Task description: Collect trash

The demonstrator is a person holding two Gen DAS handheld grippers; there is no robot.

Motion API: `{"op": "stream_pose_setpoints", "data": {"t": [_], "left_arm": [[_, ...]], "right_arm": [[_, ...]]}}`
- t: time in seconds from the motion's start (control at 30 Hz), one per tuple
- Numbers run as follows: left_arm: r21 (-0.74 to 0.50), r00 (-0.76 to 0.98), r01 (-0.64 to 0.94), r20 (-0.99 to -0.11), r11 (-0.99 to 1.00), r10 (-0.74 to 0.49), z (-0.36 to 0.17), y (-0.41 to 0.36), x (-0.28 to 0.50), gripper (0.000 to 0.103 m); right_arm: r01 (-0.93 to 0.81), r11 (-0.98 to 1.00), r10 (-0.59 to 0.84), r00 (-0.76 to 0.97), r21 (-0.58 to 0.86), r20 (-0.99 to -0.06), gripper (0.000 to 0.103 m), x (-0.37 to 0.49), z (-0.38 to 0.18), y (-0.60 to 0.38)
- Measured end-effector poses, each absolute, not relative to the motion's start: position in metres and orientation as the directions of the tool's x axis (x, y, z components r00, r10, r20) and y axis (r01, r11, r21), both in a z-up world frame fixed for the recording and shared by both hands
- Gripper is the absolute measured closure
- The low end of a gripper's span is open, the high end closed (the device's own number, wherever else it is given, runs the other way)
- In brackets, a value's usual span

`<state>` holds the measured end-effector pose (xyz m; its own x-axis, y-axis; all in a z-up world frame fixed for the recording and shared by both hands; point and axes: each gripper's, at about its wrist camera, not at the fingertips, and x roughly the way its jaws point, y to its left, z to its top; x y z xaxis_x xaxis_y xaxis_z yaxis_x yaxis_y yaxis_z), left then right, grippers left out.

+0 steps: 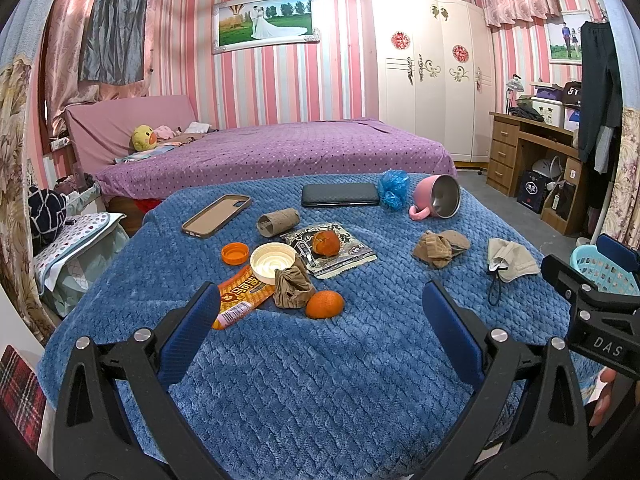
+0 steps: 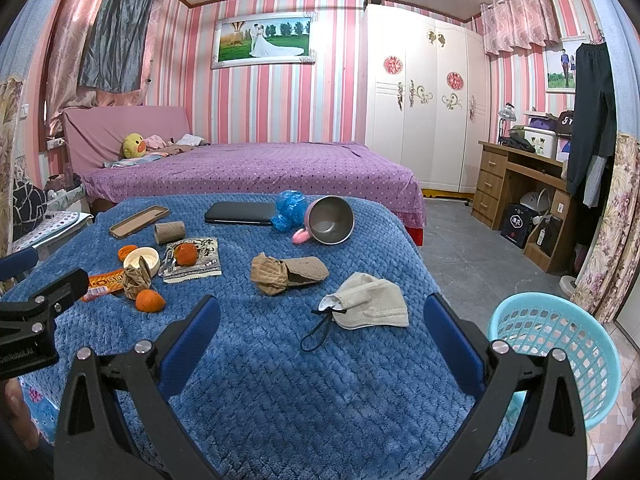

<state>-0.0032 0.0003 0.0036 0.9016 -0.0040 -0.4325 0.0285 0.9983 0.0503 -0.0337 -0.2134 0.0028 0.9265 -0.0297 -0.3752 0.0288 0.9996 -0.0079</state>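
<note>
Trash such as the orange peel (image 1: 324, 304) lies scattered on the blue blanket (image 1: 320, 380); both grippers hover with jaws spread, empty, the basket (image 2: 560, 360) waiting beside.

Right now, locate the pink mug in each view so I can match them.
Left wrist: pink mug, upper right of centre, on its side at the blue blanket's far edge.
Right wrist: pink mug, centre, same far edge.
Shared landmark: blue plastic wad just left of the mug.
</note>
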Motion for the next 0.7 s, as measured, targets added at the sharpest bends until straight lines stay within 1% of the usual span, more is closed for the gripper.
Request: {"op": "stream_pose_setpoints", "data": {"t": [0.43,0.57,0.7], "left_arm": [[0.051,0.899,0.023,-0.439,0.998,0.002,0.007,0.001,-0.002,0.005],[0.047,0.892,0.035,-0.452,0.998,-0.010,0.009,0.000,0.006,0.005],[0.039,0.897,0.036,-0.442,0.999,-0.015,0.024,0.004,0.013,0.005]], "right_arm": [[0.034,0.999,-0.035,0.925,-0.011,-0.379,0.004,-0.030,-0.002,-0.212],[0.030,1.000,-0.026,0.927,0.004,-0.374,0.004,-0.026,0.007,-0.214],[0.014,0.999,-0.002,0.935,0.033,-0.355,0.004,-0.021,0.023,-0.219]]}}
